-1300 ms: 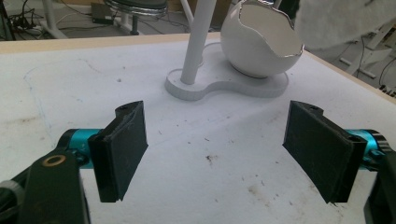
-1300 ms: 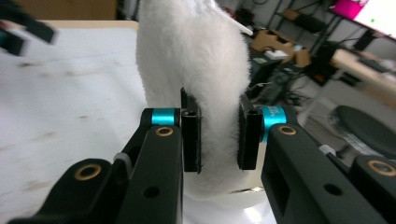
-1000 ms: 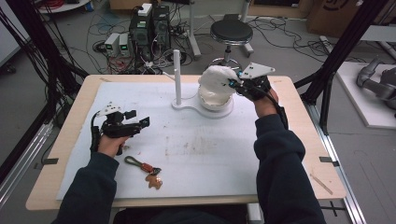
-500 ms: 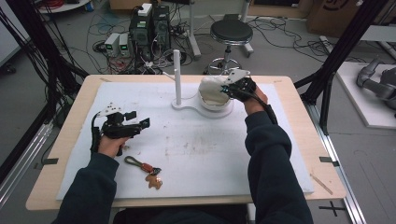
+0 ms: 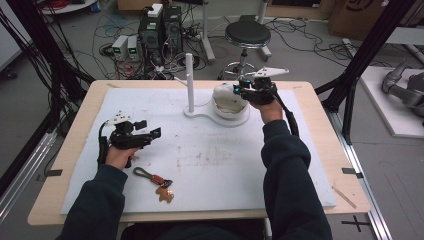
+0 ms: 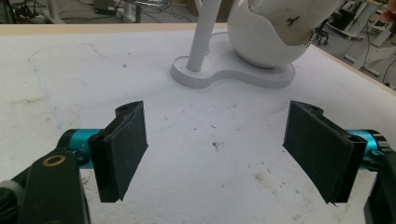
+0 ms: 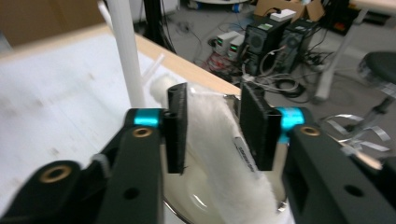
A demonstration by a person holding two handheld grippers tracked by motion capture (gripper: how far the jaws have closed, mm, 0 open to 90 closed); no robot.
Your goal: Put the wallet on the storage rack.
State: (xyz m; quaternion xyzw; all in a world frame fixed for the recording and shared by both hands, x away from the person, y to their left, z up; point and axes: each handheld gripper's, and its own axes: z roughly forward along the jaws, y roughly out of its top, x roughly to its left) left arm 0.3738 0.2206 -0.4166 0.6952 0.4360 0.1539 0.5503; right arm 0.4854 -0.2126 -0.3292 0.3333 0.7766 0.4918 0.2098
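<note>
- The right tongs [image 5: 240, 91], near the upper centre of the high view, have just been opening; a fuzzy cream cloth [image 7: 219, 140] lies between the parted black pads, draped on a smooth white dome [image 6: 266, 42].
- The dome sits on a flat white base with a slim post [image 5: 190, 80].
- The left tongs [image 5: 150, 131], centre left, gape released above the scuffed white desk [image 5: 225, 165].

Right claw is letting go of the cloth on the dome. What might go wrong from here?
1. The right claw has just been opening its jaws, with the cloth between them. The fuzzy pile may snag a pad and lift off when the claw backs away.
2. The cloth lies draped over the rounded dome, so it may slide off.
3. The post stands close beside the claw, and a sideways retreat may knock it.
</note>
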